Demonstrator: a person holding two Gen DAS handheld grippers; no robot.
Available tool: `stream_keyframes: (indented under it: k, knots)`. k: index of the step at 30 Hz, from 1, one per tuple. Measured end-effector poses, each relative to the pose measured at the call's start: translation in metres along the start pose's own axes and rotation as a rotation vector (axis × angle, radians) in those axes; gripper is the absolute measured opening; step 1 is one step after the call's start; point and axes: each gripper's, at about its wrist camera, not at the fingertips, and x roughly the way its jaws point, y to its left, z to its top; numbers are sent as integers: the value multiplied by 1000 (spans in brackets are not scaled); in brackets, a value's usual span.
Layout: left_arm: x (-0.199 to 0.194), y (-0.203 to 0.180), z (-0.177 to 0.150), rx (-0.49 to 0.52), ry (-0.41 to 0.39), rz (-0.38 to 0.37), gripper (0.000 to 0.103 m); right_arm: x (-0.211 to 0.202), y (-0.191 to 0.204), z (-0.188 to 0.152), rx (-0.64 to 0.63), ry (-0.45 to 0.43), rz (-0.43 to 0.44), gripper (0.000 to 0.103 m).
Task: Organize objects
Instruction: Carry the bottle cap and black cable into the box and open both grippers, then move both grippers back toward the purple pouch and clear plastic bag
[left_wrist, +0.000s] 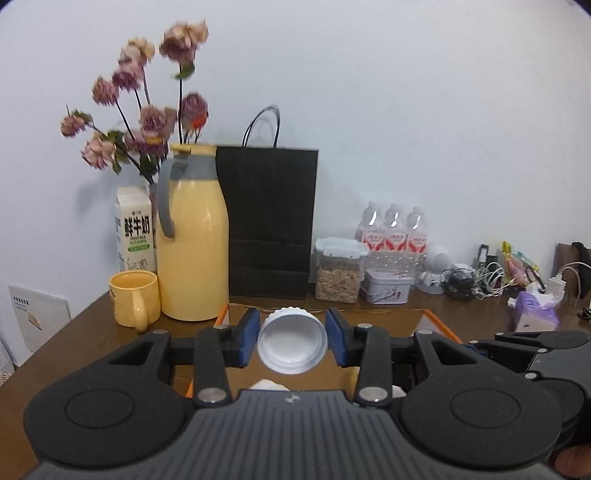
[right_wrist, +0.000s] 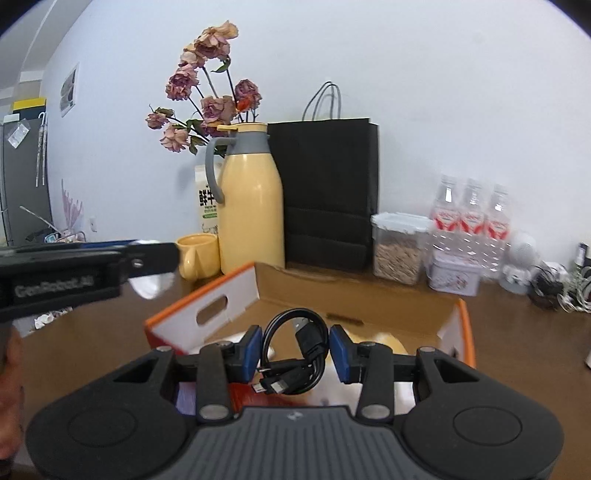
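Brown wooden tabletop (left_wrist: 85, 325) is being shown against a pale wall, with a yellow insulated jug (left_wrist: 192, 236), a yellow ceramic mug (left_wrist: 135, 297), a black paper carrier bag (left_wrist: 271, 221) and a clear lidded canister of grain (left_wrist: 338, 271) lined up across the middle of the frame. Just in front of them an open cardboard box with orange edging (right_wrist: 354, 295) is being approached by both tools.

At lower centre of the left wrist view, a white ribbed plastic screw cap (left_wrist: 292, 341) is being held between the blue pads of the left gripper (left_wrist: 292, 341), the jaws narrowed onto its rim and its hollow side facing the camera. At lower centre of the right wrist view, a coiled black USB cable (right_wrist: 295, 350) is being pinched by the right gripper (right_wrist: 295, 350), above the box opening.

The cap is being judged light, rigid and somewhat slippery, best taken across its ribbed rim. The cable is being judged light and floppy; gripping across the whole bundle should keep the loops from springing apart.
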Motion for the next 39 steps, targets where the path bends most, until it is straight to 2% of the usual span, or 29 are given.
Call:
stream_keyframes:
  k: [4, 7, 9, 12, 18, 19, 21, 22, 23, 24, 26, 28, 30, 39]
  knots:
    - [48, 10, 1, -15, 71, -6, 40, 43, 4, 11, 15, 14, 10, 39]
    - [82, 15, -11, -16, 98, 15, 40, 71, -2, 7, 55, 42, -1, 38]
    - [102, 21, -20, -29, 164, 9, 40, 84, -7, -1, 68, 76, 2, 38]
    - [110, 24, -29, -28, 215, 4, 40, 96, -11, -12, 78, 122, 3, 38]
    - [105, 23, -36, -8, 224, 8, 41, 96, -11, -22, 65, 155, 6, 39]
    - [104, 24, -36, -9, 224, 13, 42, 96, -11, -22, 64, 156, 4, 39]
    - [102, 25, -36, -17, 213, 20, 53, 92, -11, -21, 64, 146, -2, 39]
    - [101, 26, -33, -21, 199, 20, 62, 91, -11, -21, 65, 141, -8, 42]
    - [100, 26, -31, -24, 183, 21, 73, 89, -12, -21, 67, 137, -12, 51]
    - [97, 27, -30, -28, 166, 26, 79, 88, -13, -21, 70, 132, -15, 63]
    - [90, 28, -27, -35, 128, 37, 95, 84, -15, -21, 73, 122, -21, 76]
    - [85, 28, -23, -44, 95, 37, 103, 80, -15, -20, 70, 109, -28, 88]
    - [80, 28, -21, -53, 70, 40, 103, 78, -17, -20, 76, 99, -22, 96]
    - [72, 27, -17, -59, 53, 43, 103, 70, -18, -16, 76, 80, -34, 103]
